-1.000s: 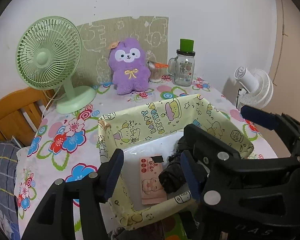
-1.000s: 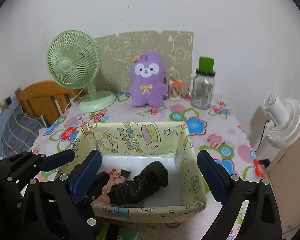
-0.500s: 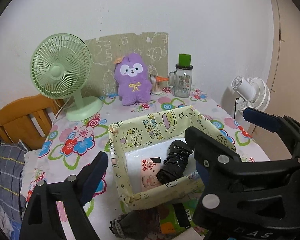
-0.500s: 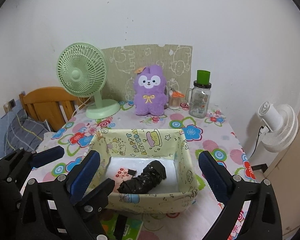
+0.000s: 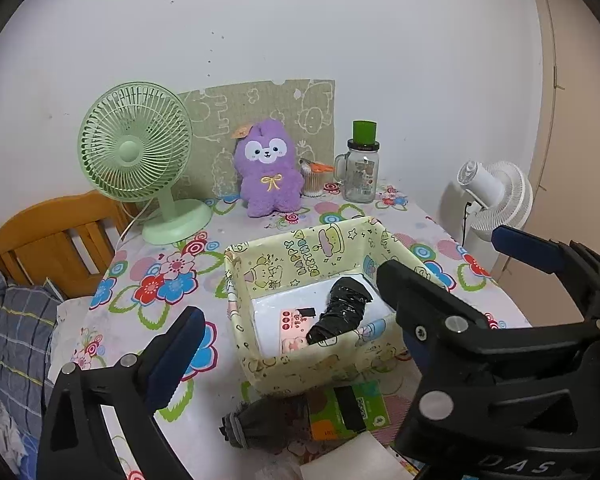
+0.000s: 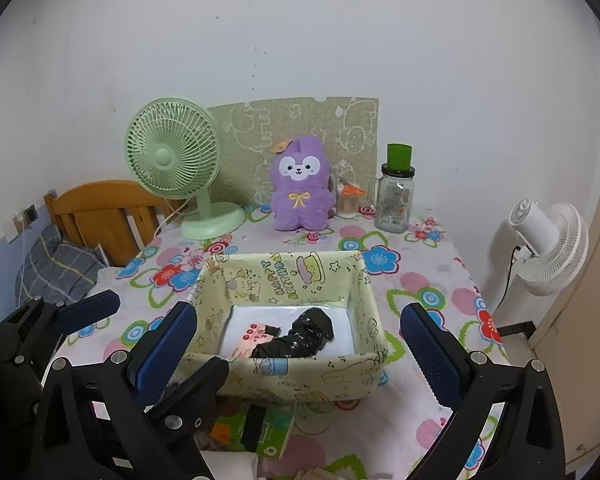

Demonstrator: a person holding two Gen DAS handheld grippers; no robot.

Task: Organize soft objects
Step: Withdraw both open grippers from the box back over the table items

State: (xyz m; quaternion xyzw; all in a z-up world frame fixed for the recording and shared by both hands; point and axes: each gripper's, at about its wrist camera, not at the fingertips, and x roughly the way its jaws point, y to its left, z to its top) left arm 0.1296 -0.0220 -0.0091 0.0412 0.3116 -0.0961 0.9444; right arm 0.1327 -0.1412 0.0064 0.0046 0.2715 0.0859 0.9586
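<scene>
A yellow cartoon-print fabric box [image 5: 300, 364] [image 6: 300, 376] sits mid-table. Inside lie a black rolled bundle [image 5: 342, 314] [image 6: 296, 340] and a pink card packet [image 5: 292, 326] [image 6: 250, 336]. In front of the box lie a dark grey rolled cloth [image 5: 260, 422] and a green packet [image 5: 352, 408] [image 6: 260, 428]. My left gripper [image 5: 296, 344] is open and empty, above the box's near side. My right gripper [image 6: 298, 344] is open and empty, spanning the box from behind its front wall. The left gripper's fingers [image 6: 88, 312] show at the left of the right wrist view.
At the table's back stand a green fan [image 5: 140, 160] [image 6: 176, 164], a purple plush [image 5: 270, 168] [image 6: 300, 184], a glass mug jar with green lid [image 5: 362, 168] [image 6: 396, 196] and a toothpick cup [image 5: 314, 180]. A wooden chair [image 5: 48, 236] is left, a white fan [image 5: 496, 196] right.
Both grippers have pulled back and up from the box, so more of the table shows. The left gripper has opened wider. The black bundle stays lying in the box.
</scene>
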